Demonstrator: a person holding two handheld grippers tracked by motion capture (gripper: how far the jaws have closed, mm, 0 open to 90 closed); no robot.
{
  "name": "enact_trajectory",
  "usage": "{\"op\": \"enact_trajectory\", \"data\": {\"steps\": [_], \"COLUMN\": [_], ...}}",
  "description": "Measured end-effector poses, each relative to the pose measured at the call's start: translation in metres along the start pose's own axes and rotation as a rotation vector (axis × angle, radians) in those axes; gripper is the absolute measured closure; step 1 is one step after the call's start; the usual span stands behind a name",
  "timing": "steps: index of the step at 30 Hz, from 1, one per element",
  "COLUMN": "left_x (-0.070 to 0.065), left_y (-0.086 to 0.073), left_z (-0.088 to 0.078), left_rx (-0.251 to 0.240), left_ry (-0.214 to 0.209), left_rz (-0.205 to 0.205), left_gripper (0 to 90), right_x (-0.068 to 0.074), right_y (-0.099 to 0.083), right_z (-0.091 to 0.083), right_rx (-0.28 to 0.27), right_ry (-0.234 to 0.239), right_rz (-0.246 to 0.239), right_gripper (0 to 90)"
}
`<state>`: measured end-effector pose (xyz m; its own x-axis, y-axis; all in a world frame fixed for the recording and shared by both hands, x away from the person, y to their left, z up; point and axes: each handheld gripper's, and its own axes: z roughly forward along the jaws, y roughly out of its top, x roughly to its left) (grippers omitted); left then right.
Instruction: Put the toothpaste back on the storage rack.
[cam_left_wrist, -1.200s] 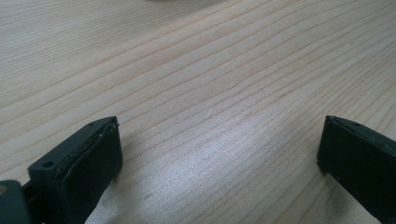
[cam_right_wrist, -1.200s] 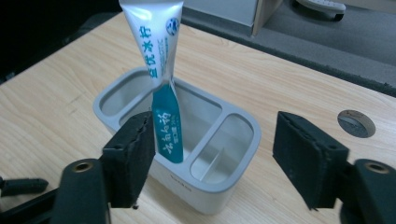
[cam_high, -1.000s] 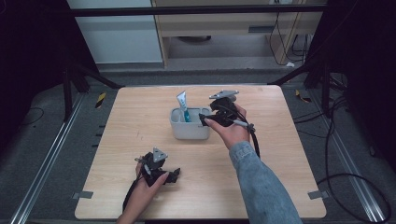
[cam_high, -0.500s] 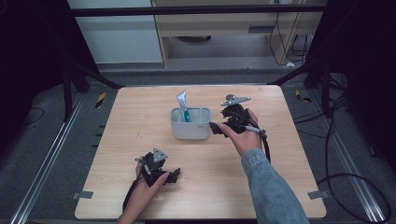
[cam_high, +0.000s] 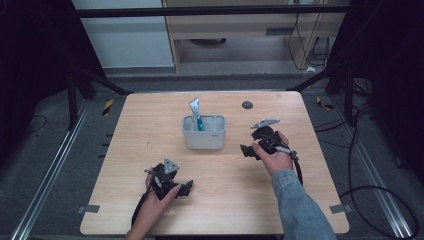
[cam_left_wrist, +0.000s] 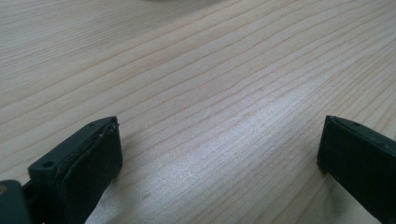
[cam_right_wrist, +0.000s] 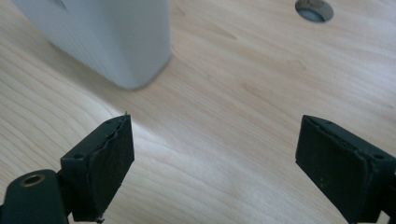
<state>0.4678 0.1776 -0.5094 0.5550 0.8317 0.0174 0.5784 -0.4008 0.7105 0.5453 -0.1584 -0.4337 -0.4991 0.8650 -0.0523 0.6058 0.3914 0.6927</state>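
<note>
Right gripper: our right gripper (cam_high: 248, 150) sits low over the table to the right of the bin, jaws spread with nothing between them; they have just been closing a little from their widest, and only bare wood shows between the pads.
Left gripper: our left gripper (cam_high: 186, 188) rests near the front edge, jaws wide and empty, we judge it parked out of the way.
Bin: the pale grey rounded plastic bin (cam_high: 204, 137) stands upright mid-table, its corner (cam_right_wrist: 135, 51) just ahead of our right jaws.
Tube: the white-and-teal toothpaste tube (cam_high: 196, 112) leans inside the bin, top poking out, so the bin props it.
Table: the light wooden table (cam_high: 150, 120) carries a dark round hole (cam_high: 247, 105) behind.
</note>
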Motion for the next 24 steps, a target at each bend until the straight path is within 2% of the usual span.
{"op": "enact_trajectory", "data": {"steps": [2, 10, 11, 12, 13, 16, 18, 20, 24], "left_x": [0.000, 0.000, 0.000, 0.000, 0.000, 0.000, 0.000, 0.000, 0.000], "left_y": [0.000, 0.000, 0.000, 0.000, 0.000, 0.000, 0.000, 0.000, 0.000], "left_z": [0.000, 0.000, 0.000, 0.000, 0.000, 0.000, 0.000, 0.000, 0.000], "left_rx": [0.000, 0.000, 0.000, 0.000, 0.000, 0.000, 0.000, 0.000, 0.000], "left_ry": [0.000, 0.000, 0.000, 0.000, 0.000, 0.000, 0.000, 0.001, 0.001], "left_rz": [0.000, 0.000, 0.000, 0.000, 0.000, 0.000, 0.000, 0.000, 0.000], "left_gripper": [0.0, 0.0, 0.0, 0.0, 0.0, 0.0, 0.0, 0.0, 0.0], "right_x": [-0.003, -0.019, -0.024, -0.024, -0.028, -0.041, -0.047, -0.053, -0.056], "right_y": [-0.009, -0.040, -0.046, -0.046, -0.049, -0.059, -0.065, -0.071, -0.077], "right_z": [0.004, 0.011, 0.011, 0.011, 0.011, 0.011, 0.010, 0.010, 0.013], "right_rx": [0.011, 0.020, 0.017, 0.017, 0.009, -0.024, -0.040, -0.055, -0.052], "right_ry": [-0.017, -0.054, -0.083, -0.083, -0.099, -0.109, -0.112, -0.126, -0.123], "right_rz": [-0.013, 0.039, 0.048, 0.048, 0.058, 0.137, 0.171, 0.200, 0.225], "right_gripper": [11.0, 10.6, 11.2, 11.2, 11.4, 11.7, 11.6, 14.9, 13.7]}}
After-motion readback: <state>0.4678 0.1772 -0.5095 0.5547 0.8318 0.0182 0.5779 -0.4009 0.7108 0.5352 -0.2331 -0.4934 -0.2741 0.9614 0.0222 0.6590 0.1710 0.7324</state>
